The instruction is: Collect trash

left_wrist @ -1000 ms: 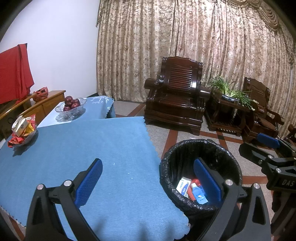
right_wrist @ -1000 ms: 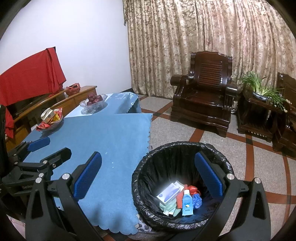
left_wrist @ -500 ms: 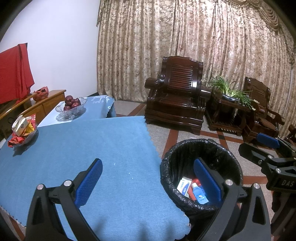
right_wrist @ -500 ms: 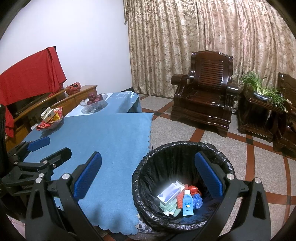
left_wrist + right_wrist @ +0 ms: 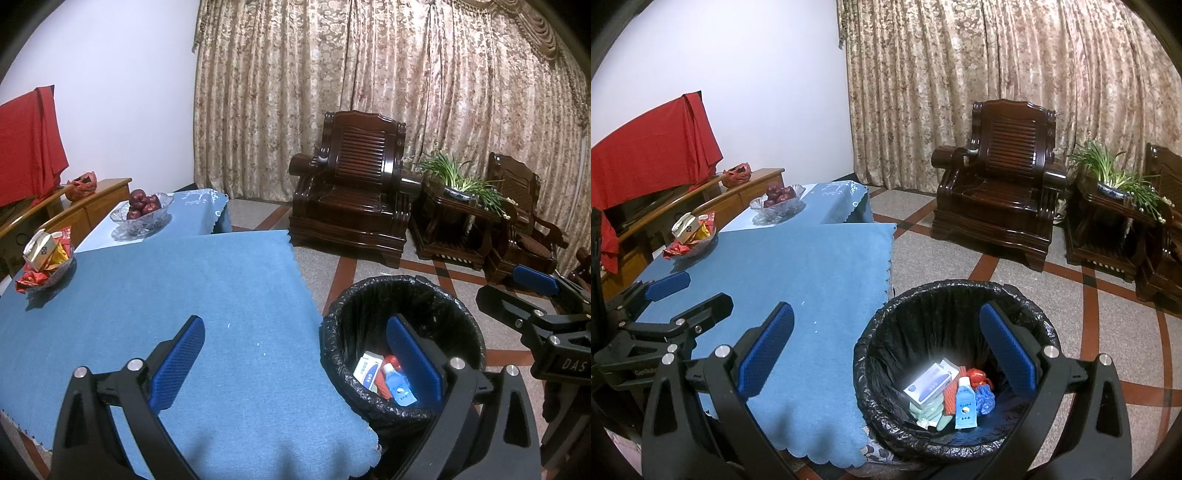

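Both of my tools are empty. My left hand-held gripper (image 5: 295, 365) hangs with its jaws spread wide over the near edge of the worktop (image 5: 155, 295), and my right hand-held gripper (image 5: 886, 350) is just as wide, one finger over the blue cloth and the other above the bin (image 5: 960, 295). The bin stands on the floor just beside the worktop's corner, lined with a black bag. The trash (image 5: 947, 395) lies at its bottom: a white box, a small blue bottle, a red scrap, a blue wad and something pale green. I see no loose rubbish on the cloth between me and the far dishes. The snack dish (image 5: 46, 258) and the fruit bowl (image 5: 142, 216) look like things that belong there, though I cannot tell whether the wrappers are empty. I judge the collecting to be done or nearly so.
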`<state>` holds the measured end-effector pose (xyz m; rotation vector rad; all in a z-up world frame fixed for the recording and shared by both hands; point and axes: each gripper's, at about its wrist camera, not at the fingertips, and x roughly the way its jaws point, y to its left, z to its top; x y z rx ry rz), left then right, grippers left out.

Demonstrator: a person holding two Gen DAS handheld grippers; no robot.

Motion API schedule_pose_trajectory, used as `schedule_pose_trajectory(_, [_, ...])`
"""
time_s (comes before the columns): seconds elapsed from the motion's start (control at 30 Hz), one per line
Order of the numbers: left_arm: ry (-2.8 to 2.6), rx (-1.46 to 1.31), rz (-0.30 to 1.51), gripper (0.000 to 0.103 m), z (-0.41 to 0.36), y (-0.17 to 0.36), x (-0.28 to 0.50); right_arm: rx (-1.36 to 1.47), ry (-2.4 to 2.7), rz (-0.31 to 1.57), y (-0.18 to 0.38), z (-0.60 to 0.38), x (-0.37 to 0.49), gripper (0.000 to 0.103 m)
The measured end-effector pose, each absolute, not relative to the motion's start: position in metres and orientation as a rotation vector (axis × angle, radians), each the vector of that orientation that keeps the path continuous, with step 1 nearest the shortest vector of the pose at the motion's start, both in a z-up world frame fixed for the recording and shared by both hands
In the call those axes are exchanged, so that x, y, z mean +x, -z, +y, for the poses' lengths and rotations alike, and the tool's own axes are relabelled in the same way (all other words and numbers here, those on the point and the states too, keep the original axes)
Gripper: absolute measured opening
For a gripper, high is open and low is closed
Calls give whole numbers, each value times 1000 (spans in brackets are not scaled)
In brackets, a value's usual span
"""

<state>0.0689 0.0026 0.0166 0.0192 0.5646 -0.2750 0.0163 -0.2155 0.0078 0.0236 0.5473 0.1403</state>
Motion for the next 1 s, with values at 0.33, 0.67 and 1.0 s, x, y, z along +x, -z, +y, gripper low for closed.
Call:
schedule_pose_trajectory(0.33, [273, 20, 566, 97, 5, -16, 70, 24, -140, 548, -7, -215, 16, 98])
schedule_pose_trajectory(0.67, [271, 20, 574, 97, 7, -9, 71, 25, -141, 552, -8, -216, 16, 98])
schedule_pose_trajectory(1.0, [271, 20, 574, 97, 3, -9, 71, 27, -143, 558, -3, -216, 14, 98])
